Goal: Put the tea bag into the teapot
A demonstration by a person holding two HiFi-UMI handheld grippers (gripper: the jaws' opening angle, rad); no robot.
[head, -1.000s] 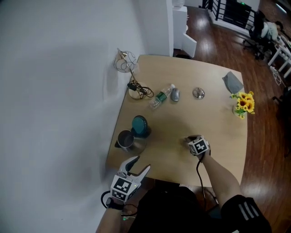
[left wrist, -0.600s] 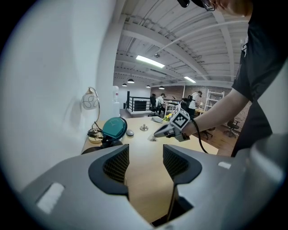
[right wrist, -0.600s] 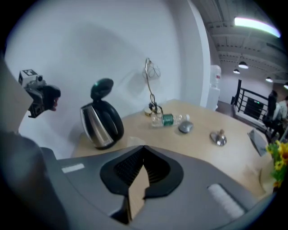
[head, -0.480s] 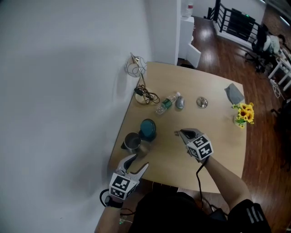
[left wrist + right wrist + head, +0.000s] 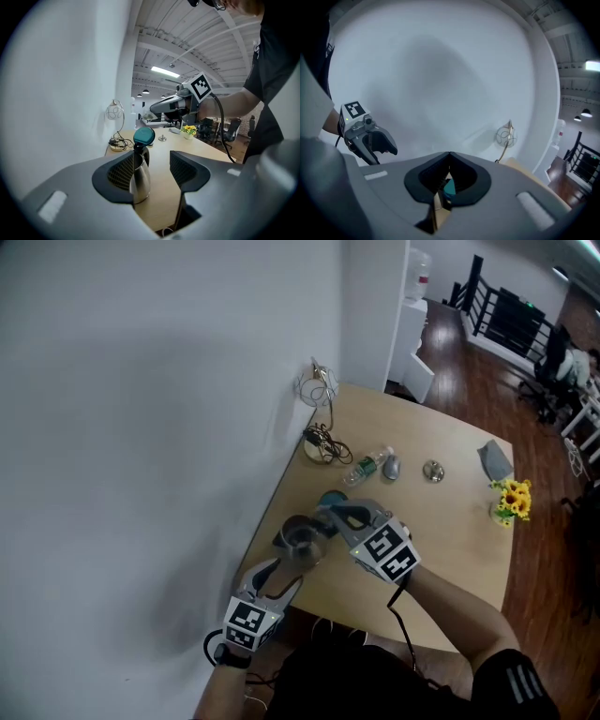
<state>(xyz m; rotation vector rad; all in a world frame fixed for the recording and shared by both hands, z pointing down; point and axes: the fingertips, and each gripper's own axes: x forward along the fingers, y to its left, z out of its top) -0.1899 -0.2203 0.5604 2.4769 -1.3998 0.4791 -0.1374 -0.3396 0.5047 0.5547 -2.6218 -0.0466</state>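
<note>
A steel teapot stands near the table's left edge with its teal lid flipped up. My right gripper hovers just above and right of the pot's mouth. Its jaws are shut on a tan tea bag that hangs below them, and the teal lid shows through the gap. In the left gripper view the teapot stands a little ahead of the jaws. My left gripper is open by the table's near edge, short of the pot, with nothing in it.
At the back left are a wire ornament and a coil of cables. A plastic bottle, a mouse and a small metal piece lie mid-table. A grey cloth and yellow flowers sit at the right edge.
My right gripper has travelled from the table's near middle leftward to just over the teapot. The left gripper has stayed by the near edge, open.
</note>
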